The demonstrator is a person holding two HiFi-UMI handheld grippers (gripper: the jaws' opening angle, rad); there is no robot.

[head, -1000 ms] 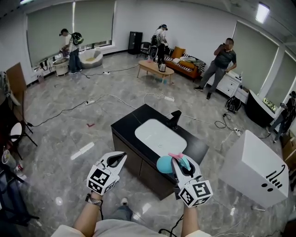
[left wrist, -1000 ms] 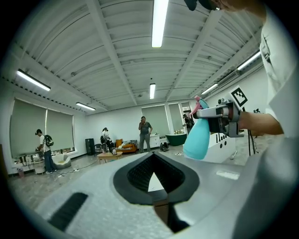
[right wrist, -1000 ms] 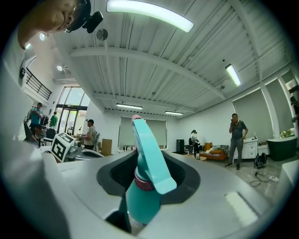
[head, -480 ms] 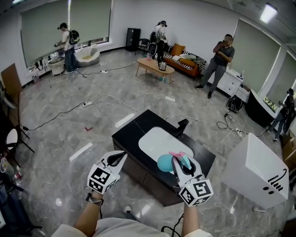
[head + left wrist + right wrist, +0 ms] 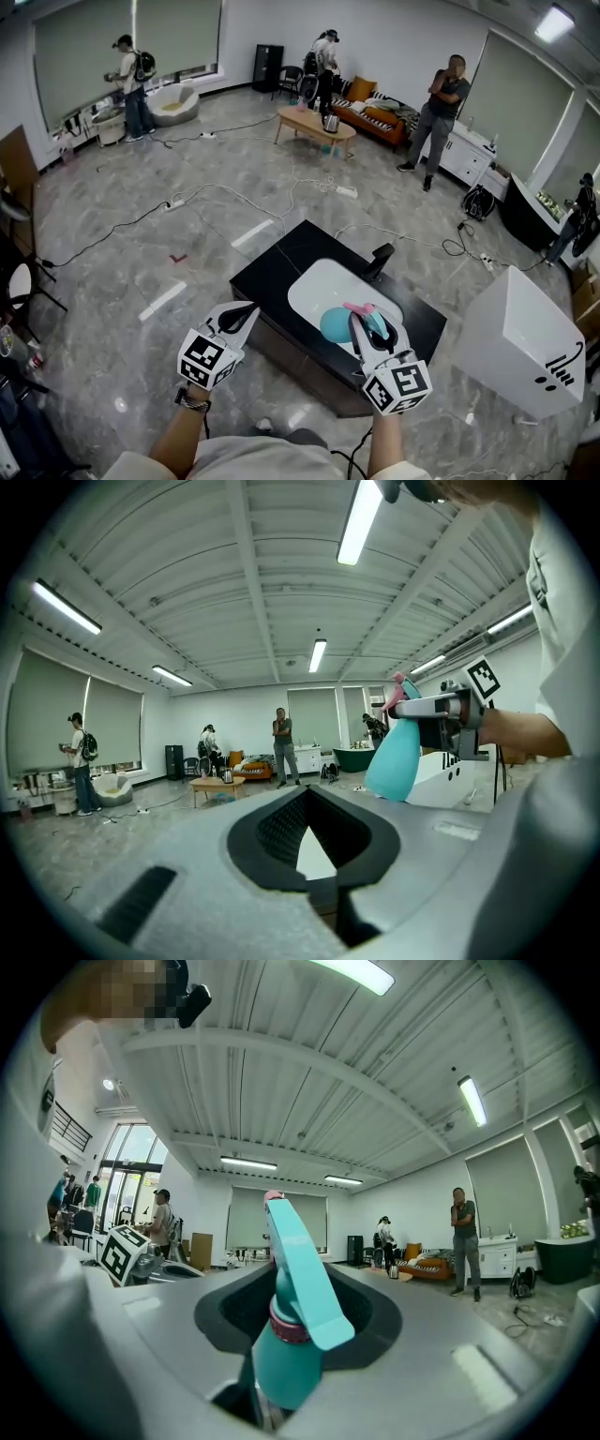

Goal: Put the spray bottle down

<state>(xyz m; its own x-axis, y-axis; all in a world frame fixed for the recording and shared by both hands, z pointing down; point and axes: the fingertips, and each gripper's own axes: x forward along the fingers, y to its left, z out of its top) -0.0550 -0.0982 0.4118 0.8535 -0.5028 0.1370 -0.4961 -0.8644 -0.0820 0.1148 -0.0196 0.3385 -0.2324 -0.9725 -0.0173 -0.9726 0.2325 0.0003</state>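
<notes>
The right gripper (image 5: 371, 330) has its pads (image 5: 220, 1313) pinched on the neck of the spray bottle (image 5: 336, 326). In the right gripper view the teal trigger head, with its pink collar and pink nozzle tip, stands up between the two jaws. In the left gripper view the teal body hangs below that gripper. The left gripper (image 5: 240, 319) holds nothing: its dark pads (image 5: 266, 833) meet at their far tips, leaving only a small loop between them (a sliver of white shows through it). In the head view the bottle is up in the air over the near part of the white sink basin (image 5: 319, 281). The basin is sunk into a black counter (image 5: 281, 255), and a black faucet (image 5: 379, 262) stands at its far side. The left gripper hangs just off the counter's near left edge, well apart from the bottle. To the right of the counter sits a large white box (image 5: 525, 342). Cables trail over the grey marbled floor (image 5: 141, 244). Farther back a person (image 5: 441, 105) stands near a low wooden table (image 5: 314, 127) and an orange sofa (image 5: 375, 122).
</notes>
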